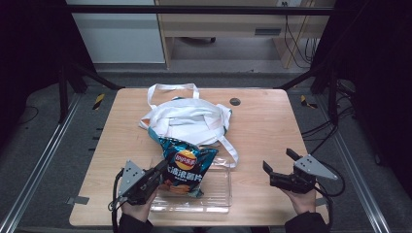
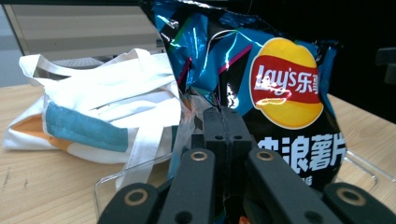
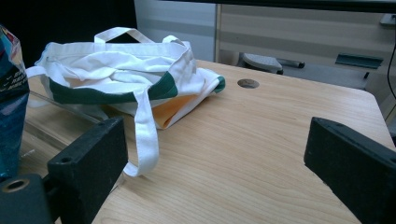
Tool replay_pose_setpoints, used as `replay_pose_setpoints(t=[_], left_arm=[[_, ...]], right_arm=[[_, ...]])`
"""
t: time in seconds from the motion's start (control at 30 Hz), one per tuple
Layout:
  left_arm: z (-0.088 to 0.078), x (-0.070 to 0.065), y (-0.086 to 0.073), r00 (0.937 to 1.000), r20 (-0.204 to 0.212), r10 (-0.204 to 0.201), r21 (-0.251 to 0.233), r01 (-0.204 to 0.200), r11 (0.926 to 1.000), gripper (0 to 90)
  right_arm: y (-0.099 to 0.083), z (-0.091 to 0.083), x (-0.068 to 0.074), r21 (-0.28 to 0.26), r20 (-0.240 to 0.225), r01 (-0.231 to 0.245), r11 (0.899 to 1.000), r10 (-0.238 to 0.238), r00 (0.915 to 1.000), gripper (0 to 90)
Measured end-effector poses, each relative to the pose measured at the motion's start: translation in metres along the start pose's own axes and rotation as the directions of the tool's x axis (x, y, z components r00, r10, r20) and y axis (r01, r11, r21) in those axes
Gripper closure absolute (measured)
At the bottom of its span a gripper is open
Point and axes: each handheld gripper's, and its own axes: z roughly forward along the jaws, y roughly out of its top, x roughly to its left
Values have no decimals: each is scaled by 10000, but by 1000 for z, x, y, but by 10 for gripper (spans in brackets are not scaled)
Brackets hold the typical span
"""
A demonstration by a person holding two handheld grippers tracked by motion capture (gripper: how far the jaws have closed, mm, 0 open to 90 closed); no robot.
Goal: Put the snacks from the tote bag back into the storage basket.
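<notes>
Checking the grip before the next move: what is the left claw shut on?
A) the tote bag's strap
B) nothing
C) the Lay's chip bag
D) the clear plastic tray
C: in the left gripper view the left claw pinches the edge of the Lay's chip bag.

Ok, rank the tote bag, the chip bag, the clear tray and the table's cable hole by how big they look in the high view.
1. Tote bag, widest spread of cloth.
2. Clear tray and chip bag: close. The bag is held up nearer the camera and covers part of the tray, so I won't rank them.
3. Cable hole, by far the smallest.
</notes>
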Motion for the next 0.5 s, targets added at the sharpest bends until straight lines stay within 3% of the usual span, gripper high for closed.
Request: replay_pose_setpoints(t=[0.5], left_arm=[[7,9,-10,9990,-435,-123,387,140,9992,900]], right_arm=[[0,0,1,-3,0,14,10000,-14,10000,65]])
